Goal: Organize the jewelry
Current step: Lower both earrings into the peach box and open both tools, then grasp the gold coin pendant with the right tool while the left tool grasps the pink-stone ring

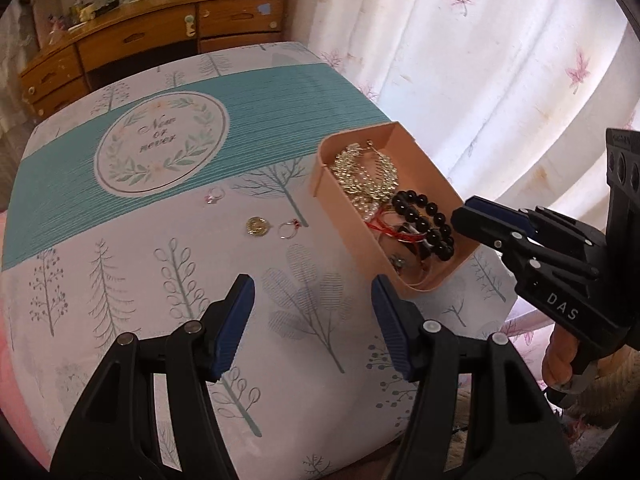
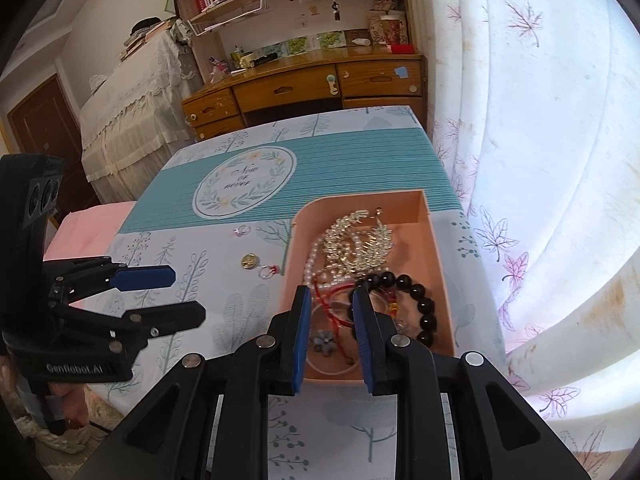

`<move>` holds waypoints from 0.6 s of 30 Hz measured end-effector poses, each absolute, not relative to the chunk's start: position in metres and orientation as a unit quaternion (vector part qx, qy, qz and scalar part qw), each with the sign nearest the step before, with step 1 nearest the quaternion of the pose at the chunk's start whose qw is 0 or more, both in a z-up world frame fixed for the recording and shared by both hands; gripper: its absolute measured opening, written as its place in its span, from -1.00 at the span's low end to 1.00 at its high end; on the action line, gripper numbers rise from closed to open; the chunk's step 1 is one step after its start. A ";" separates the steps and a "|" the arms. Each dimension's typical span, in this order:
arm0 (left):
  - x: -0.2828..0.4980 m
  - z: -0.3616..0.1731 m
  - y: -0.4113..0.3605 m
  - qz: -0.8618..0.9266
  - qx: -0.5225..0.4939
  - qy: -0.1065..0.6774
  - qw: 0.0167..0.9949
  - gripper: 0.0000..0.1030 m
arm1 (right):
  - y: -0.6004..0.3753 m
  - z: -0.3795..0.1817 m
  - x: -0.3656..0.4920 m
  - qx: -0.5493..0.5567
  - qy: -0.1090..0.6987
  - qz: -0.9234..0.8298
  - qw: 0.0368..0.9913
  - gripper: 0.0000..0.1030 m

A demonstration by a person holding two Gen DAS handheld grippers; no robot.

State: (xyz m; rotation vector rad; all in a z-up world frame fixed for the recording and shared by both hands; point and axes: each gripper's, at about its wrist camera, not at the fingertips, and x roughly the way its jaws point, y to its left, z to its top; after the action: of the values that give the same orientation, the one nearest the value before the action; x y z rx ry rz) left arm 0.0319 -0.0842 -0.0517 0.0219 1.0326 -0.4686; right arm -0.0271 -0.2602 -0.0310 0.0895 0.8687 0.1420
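Note:
A peach tray on the tablecloth holds a gold comb, pearls, red cord and a black bead bracelet. A gold coin and two rings lie on the cloth left of the tray. My left gripper is open and empty above the cloth, near the tray's front corner. My right gripper hovers over the tray's near end, jaws partly open, nothing between them.
The table ends at a white curtain on the right. A wooden desk with drawers stands beyond the far edge. A pink surface lies to the left.

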 end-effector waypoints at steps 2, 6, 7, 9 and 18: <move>0.032 -0.052 -0.069 -0.202 -0.002 0.488 0.849 0.12 | -0.251 -0.031 -0.026 0.041 0.421 0.078 0.903 -0.58; 0.031 -0.051 -0.046 -0.184 -0.023 0.478 0.859 0.12 | -0.233 -0.030 -0.023 0.033 0.424 0.096 0.900 -0.58; 0.031 -0.049 -0.043 -0.182 -0.019 0.475 0.861 0.12 | -0.228 -0.030 -0.022 0.031 0.425 0.101 0.899 -0.58; 0.031 -0.048 -0.040 -0.183 -0.003 0.478 0.859 0.12 | -0.219 -0.030 -0.020 0.026 0.427 0.113 0.897 -0.58; 0.052 -0.044 -0.027 -0.169 0.024 0.495 0.852 0.13 | -0.176 -0.039 0.010 0.006 0.448 0.172 0.877 -0.58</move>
State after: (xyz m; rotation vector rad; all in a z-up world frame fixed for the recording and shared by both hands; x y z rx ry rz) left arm 0.0518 -0.0270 -0.0438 0.0497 1.0428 -0.3560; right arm 0.0102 -0.1760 -0.0387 0.0122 0.9354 0.3581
